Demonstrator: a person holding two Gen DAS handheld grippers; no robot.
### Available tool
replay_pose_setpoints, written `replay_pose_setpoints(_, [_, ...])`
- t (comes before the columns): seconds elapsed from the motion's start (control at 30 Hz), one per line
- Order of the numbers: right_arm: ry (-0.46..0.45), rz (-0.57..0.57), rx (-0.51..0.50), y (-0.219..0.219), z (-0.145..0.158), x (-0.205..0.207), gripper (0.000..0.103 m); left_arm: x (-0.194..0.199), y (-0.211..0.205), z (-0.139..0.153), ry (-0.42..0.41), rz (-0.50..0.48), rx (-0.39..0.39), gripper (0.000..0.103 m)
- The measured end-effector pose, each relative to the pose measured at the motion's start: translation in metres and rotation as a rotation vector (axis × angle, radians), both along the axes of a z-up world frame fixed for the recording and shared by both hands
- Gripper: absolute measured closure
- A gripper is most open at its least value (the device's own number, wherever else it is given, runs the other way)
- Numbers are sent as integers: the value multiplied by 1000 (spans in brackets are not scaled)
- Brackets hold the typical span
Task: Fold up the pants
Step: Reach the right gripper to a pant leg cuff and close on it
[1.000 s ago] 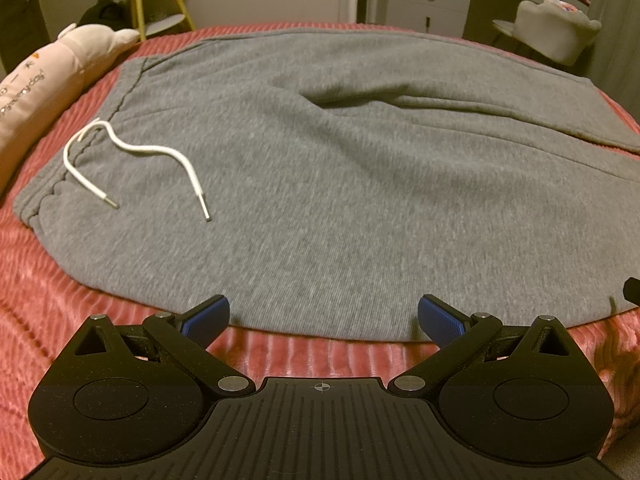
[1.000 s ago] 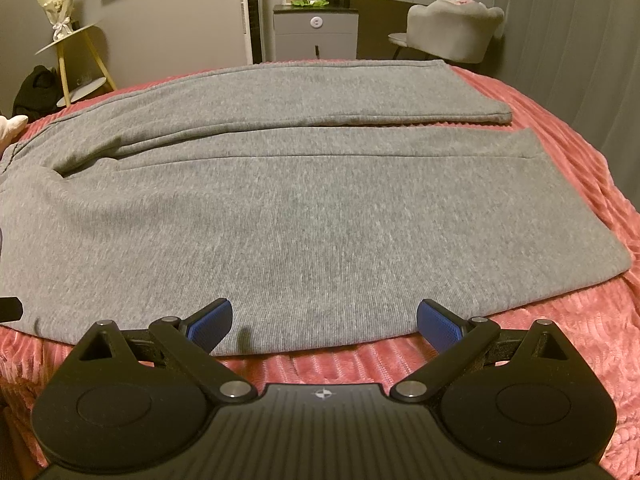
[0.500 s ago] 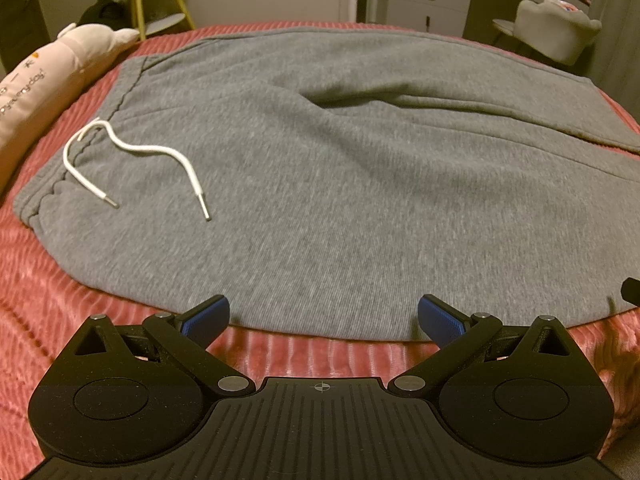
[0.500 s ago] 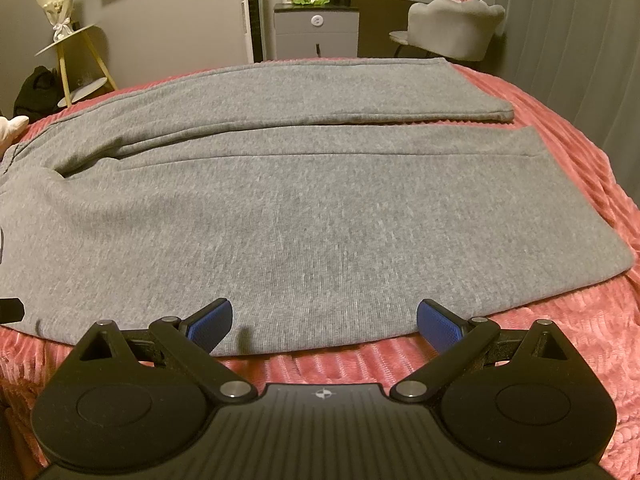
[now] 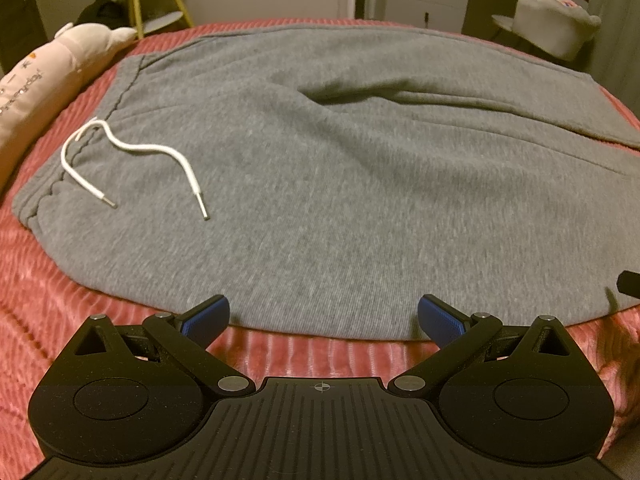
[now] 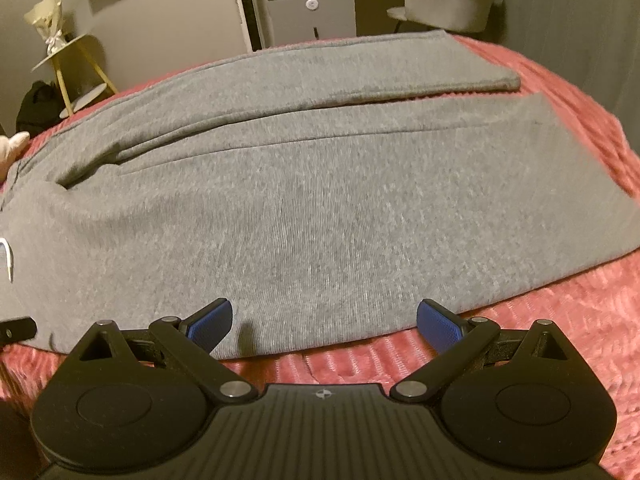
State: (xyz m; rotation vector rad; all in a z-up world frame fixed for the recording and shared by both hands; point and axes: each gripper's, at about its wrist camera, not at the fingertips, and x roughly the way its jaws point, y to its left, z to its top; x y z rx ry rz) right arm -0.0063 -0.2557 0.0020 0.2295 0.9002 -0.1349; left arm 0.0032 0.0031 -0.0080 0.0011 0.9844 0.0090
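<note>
Jaws spread wide on both the left gripper (image 5: 323,316) and the right gripper (image 6: 325,318), gripping nothing, blue pads hovering right at the near hem of the pants (image 5: 340,184). Spread flat across the pink ribbed bed (image 5: 36,304), grey and broad, waistband off to the left, both legs (image 6: 320,184) running out to the right. Lying just beyond both sets of jaws, near edge level with the pad tips; contact with the cloth impossible to tell.

Against half a second ago: left view unchanged, garment and cord in the same places. Right view shifted, tilted somewhat, slightly blurred, far leg now lower in frame, more wall visible above.

Seen only from the left: white drawstring (image 5: 132,152) looped over the waistband, two tipped ends resting apart on the fabric, plus a pale plush pillow (image 5: 52,76) at the bed's left edge. Seen only from the right: the two leg cuffs (image 6: 516,80), far one overlapping the near one.
</note>
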Motion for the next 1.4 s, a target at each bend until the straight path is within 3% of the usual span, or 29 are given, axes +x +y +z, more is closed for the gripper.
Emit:
replay_pose_setpoints(0.13, [17, -42, 71, -12, -6, 6, 4, 2, 2, -1, 7, 2, -6, 0])
replay_pose_setpoints(0.27, [-41, -80, 118, -25, -2, 10, 4, 9, 5, 2, 4, 18, -24, 0])
replay_pose_setpoints(0.37, [-46, -135, 90, -39, -6, 26, 4, 24, 6, 9, -39, 43, -6, 0])
replay_pose_setpoints(0.5, [18, -152, 44, -53, -20, 53, 4, 60, 6, 24, -120, 106, 15, 0])
replay_pose_setpoints(0.63, [60, -158, 62, -67, -32, 71, 4, 101, 17, 34, -212, 211, -19, 0])
replay_pose_setpoints(0.73, [114, -113, 19, -63, -36, 88, 4, 124, 30, 25, -305, 314, -50, 0])
replay_pose_setpoints(0.83, [205, -35, -26, -59, -31, 111, 4, 138, 45, 2, -316, 406, -20, 0])
replay_pose_setpoints(0.87, [232, -14, -12, -64, -24, 123, 4, 138, 50, -4, -322, 429, -7, 0])
replay_pose_setpoints(0.97, [88, -54, 51, -87, 11, 162, 4, 134, 65, -14, -378, 520, 39, 0])
replay_pose_setpoints(1.07, [11, -131, 79, -106, 32, 244, 4, 127, 77, -16, -432, 607, 22, 0])
replay_pose_setpoints(1.13, [-16, -187, 90, -114, 35, 297, 15, 128, 83, -25, -426, 611, -1, 0])
replay_pose_setpoints(1.2, [-41, -267, 102, -121, 34, 352, 43, 134, 87, -36, -383, 606, -18, 0])
replay_pose_setpoints(1.23, [-46, -304, 114, -124, 31, 373, 45, 136, 86, -41, -368, 605, -13, 0])
replay_pose_setpoints(1.27, [-49, -348, 132, -127, 27, 394, 45, 137, 84, -43, -367, 598, 5, 0])
replay_pose_setpoints(1.37, [-6, -478, 181, -138, 6, 437, 20, 141, 76, -45, -370, 572, 56, 0])
replay_pose_setpoints(1.4, [-6, -519, 181, -138, 0, 445, 20, 141, 73, -48, -368, 567, 61, 0])
